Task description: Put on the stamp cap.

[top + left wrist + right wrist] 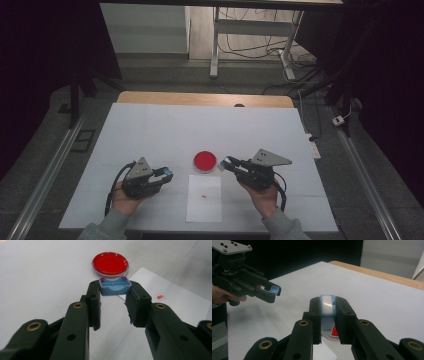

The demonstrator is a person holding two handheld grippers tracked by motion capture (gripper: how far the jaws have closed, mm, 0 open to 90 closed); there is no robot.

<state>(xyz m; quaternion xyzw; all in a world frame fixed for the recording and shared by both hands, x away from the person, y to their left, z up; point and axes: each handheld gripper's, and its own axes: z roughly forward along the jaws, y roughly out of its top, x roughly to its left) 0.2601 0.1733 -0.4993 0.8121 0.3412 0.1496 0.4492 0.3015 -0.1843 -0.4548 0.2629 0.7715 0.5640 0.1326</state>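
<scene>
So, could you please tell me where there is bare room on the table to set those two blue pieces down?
The white table cover is bare across its far half, beyond the red dish, and along its left and right sides outside both grippers. It is crowded in the near middle, where the dish, the paper sheet and both jaws meet.

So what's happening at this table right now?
A person holds a gripper in each hand over a white-covered table. The left gripper is clamped on a small blue tray-like piece, the right gripper on a pale blue and white piece. Both hover near a round red dish, beside a white sheet with a small red mark.
</scene>
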